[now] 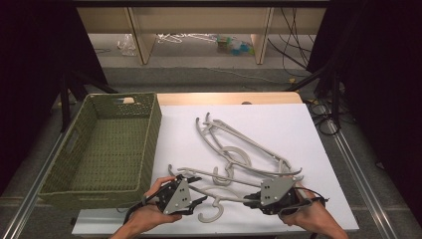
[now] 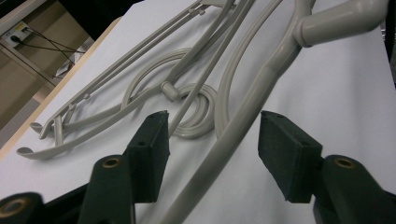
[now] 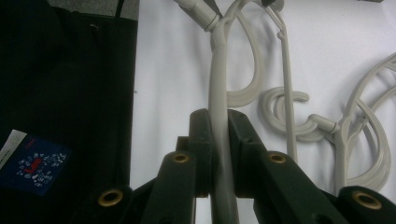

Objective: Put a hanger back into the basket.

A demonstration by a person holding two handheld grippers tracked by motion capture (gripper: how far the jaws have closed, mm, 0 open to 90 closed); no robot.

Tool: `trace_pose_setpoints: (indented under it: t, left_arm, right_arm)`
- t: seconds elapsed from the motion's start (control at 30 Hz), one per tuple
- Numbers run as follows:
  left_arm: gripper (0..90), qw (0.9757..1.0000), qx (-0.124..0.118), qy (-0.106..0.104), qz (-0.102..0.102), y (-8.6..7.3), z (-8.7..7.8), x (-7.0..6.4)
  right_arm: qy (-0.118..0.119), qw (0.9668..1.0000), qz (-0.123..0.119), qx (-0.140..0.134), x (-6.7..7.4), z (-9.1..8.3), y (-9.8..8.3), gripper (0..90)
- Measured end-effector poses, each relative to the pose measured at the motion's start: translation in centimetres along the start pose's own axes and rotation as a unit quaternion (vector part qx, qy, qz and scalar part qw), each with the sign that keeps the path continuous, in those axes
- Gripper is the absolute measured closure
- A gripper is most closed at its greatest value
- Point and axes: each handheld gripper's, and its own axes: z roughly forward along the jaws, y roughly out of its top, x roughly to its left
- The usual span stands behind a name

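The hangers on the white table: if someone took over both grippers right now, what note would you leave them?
Right gripper: shut on one arm of the nearest hanger.
Left gripper: open, its jaws either side of that hanger's other arm, pads not yet pressing.
Other hangers: tangled in a pile on the white table top.
Green basket: to the left, nothing in it.
Done: one end gripped.
Left: probably close the left gripper, lift the hanger free, move it to the basket, then the others.
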Motion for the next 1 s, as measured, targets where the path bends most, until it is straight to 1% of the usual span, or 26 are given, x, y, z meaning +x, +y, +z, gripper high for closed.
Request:
trace_pose_setpoints:
  t: [0.03, 0.1, 0.13, 0.17, 0.2, 0.23, 0.27, 0.3, 0.33, 0.37, 0.43, 0.47, 0.5, 0.57, 0.6, 0.63, 0.7, 0.73, 0.77, 0.8, 0.83, 0.87, 0.9, 0.93, 0.97, 1.0]
  left_arm:
    - [45.8, 1.0000, 0.000, 0.000, 0.000, 0.0, 0.0, 0.0]
    - [47.1, 0.9999, 0.001, -0.008, 0.013, 0.2, 0.1, 0.0]
    - [51.5, 0.9994, 0.002, -0.018, 0.028, 0.3, 0.2, 0.0]
    - [53.2, 0.9994, 0.002, -0.018, 0.028, 0.3, 0.2, 0.0]
    - [53.2, 0.9991, 0.002, -0.025, 0.035, 0.4, 0.3, 0.0]
    - [56.7, 0.9987, 0.003, -0.029, 0.041, 0.4, 0.4, 0.0]
    - [57.6, 0.9978, 0.005, -0.035, 0.056, 0.6, 0.7, 0.1]
    - [58.6, 0.9973, 0.009, -0.042, 0.059, 0.6, 0.9, 0.1]
    - [60.6, 0.9973, 0.009, -0.042, 0.059, 0.6, 0.9, 0.1]
    - [63.8, 0.9961, 0.015, -0.057, 0.067, 0.8, 1.1, 0.1]
    - [67.5, 0.9960, 0.012, -0.056, 0.068, 0.9, 1.1, 0.1]
    - [67.5, 0.9958, 0.014, -0.055, 0.072, 0.9, 1.1, 0.1]
    - [69.4, 0.9947, 0.017, -0.055, 0.085, 1.1, 0.9, 0.4]
    - [70.4, 0.9944, 0.017, -0.058, 0.087, 1.3, 0.9, 0.4]
    - [71.0, 0.9933, 0.022, -0.057, 0.098, 1.5, 0.8, 0.5]
    - [71.7, 0.9933, 0.022, -0.057, 0.098, 1.5, 0.8, 0.5]
    - [72.9, 0.9908, 0.034, -0.067, 0.112, 2.2, 0.6, 0.6]
    - [73.5, 0.9906, 0.033, -0.064, 0.116, 2.3, 0.5, 0.7]
    - [74.0, 0.9905, 0.034, -0.064, 0.117, 2.4, 0.5, 0.7]
    - [74.6, 0.9900, 0.036, -0.064, 0.121, 2.6, 0.4, 0.7]
    - [75.2, 0.9900, 0.036, -0.064, 0.121, 2.6, 0.4, 0.7]
    - [76.0, 0.9900, 0.037, -0.072, 0.116, 3.1, 0.3, 0.8]
    - [77.0, 0.9900, 0.037, -0.072, 0.116, 3.1, 0.3, 0.8]
    - [77.9, 0.9906, 0.035, -0.077, 0.108, 3.6, 0.0, 0.8]
    - [78.2, 0.9906, 0.035, -0.077, 0.108, 3.6, 0.0, 0.8]
    - [78.2, 0.9913, 0.037, -0.084, 0.094, 4.0, -0.1, 0.8]
  right_arm:
    - [0.001, 1.0000, 0.000, 0.000, 0.0, 0.0, 0.0, 81.9]
    - [0.001, 1.0000, -0.002, 0.000, 0.0, 0.1, 0.0, 81.9]
    - [0.001, 1.0000, -0.002, -0.001, 0.1, 0.0, 0.1, 81.9]
    - [0.001, 1.0000, -0.002, -0.001, 0.1, 0.0, 0.1, 81.9]
    - [0.001, 1.0000, -0.002, 0.000, 0.1, 0.0, 0.0, 81.8]
    - [0.003, 1.0000, -0.002, 0.000, 0.1, 0.0, 0.0, 81.8]
    - [0.004, 1.0000, -0.003, -0.001, 0.1, 0.0, 0.0, 81.8]
    - [0.006, 1.0000, -0.002, -0.002, 0.1, 0.0, 0.0, 81.8]
    - [0.006, 1.0000, -0.002, -0.002, 0.1, 0.0, 0.0, 81.8]
    - [0.006, 1.0000, 0.001, -0.001, 0.1, 0.1, -0.1, 81.8]
    - [0.006, 1.0000, 0.000, -0.002, 0.1, 0.1, -0.2, 81.8]
    - [0.007, 1.0000, 0.004, -0.002, 0.0, 0.0, -0.2, 81.8]
    - [0.008, 0.9999, 0.007, -0.008, 0.0, 0.0, -0.3, 81.7]
    - [0.006, 0.9999, 0.009, -0.011, -0.1, 0.0, -0.3, 81.6]
    - [0.007, 0.9999, 0.009, -0.013, -0.1, 0.0, -0.3, 81.6]
    - [0.007, 0.9999, 0.009, -0.013, -0.1, 0.0, -0.3, 81.6]
    - [0.003, 0.9998, 0.007, -0.017, -0.3, -0.2, -0.4, 80.7]
    - [-0.001, 0.9997, 0.009, -0.021, -0.4, -0.2, -0.5, 80.1]
    - [-0.002, 0.9997, 0.012, -0.022, -0.4, -0.3, -0.5, 79.0]
    - [-0.013, 0.9995, 0.014, -0.023, -0.6, -0.4, -0.6, 77.5]
    - [-0.013, 0.9995, 0.014, -0.023, -0.6, -0.4, -0.6, 77.5]
    - [-0.029, 0.9991, 0.020, -0.023, -0.7, -0.6, -0.5, 73.9]
    - [-0.029, 0.9991, 0.020, -0.023, -0.7, -0.6, -0.5, 73.9]
    - [-0.056, 0.9980, 0.025, -0.017, -0.9, -0.8, -0.4, 66.8]
    - [-0.056, 0.9980, 0.025, -0.017, -0.9, -0.8, -0.4, 66.8]
    - [-0.059, 0.9979, 0.022, -0.014, -1.0, -0.8, -0.4, 66.8]
